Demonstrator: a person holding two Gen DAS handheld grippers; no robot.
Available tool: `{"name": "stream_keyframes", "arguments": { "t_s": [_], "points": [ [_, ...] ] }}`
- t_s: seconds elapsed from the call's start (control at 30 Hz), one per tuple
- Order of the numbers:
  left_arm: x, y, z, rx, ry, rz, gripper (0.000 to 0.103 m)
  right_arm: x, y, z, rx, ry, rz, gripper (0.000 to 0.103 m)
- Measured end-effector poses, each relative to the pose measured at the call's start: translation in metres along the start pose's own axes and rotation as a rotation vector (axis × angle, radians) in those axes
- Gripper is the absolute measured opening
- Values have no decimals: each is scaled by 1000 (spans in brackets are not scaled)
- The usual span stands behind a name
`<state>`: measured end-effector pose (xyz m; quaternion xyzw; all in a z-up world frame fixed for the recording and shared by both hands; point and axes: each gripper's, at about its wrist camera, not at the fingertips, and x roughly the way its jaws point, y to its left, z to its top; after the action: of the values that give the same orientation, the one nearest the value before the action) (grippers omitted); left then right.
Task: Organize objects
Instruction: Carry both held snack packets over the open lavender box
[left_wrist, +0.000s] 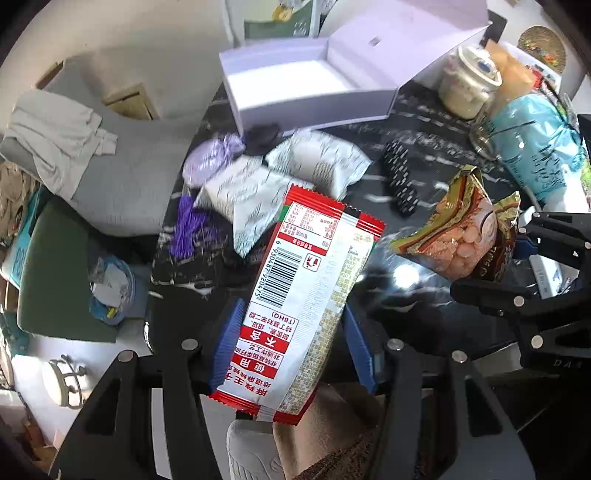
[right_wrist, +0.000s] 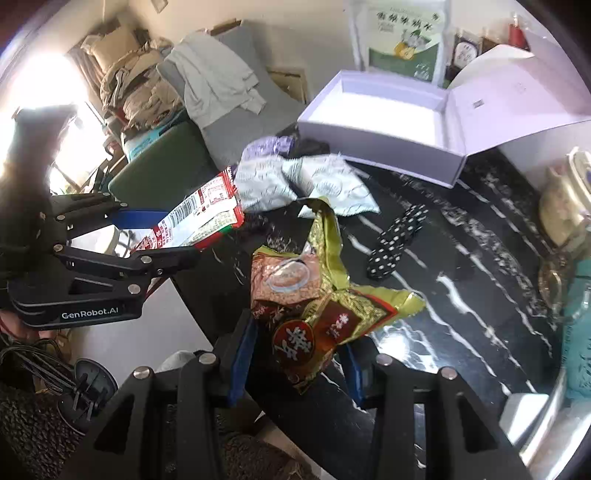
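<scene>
My left gripper is shut on a red and white snack packet, barcode side up, held above the black marble table. It also shows in the right wrist view. My right gripper is shut on a gold and brown snack bag, also seen in the left wrist view. An open white box stands empty at the table's far side. Pale snack packs and a purple pouch lie in front of it.
A black dotted pouch lies mid-table. A cream jar and a turquoise bottle stand at the right. A grey chair with cloth and a green stool sit left of the table.
</scene>
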<state>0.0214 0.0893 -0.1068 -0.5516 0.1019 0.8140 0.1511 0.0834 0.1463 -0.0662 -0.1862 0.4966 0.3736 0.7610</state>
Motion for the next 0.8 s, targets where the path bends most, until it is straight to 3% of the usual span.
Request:
{"name": "stream_keyframes", "arguments": {
  "t_s": [0.5,0.8],
  "points": [
    [-73,-24,56,80,-104,-49,53,-65,5,17,121,-124,-91,43],
    [-82,-19,86,170,-111,-85,53,-69,11,33,220,-158,-168,43]
  ]
}}
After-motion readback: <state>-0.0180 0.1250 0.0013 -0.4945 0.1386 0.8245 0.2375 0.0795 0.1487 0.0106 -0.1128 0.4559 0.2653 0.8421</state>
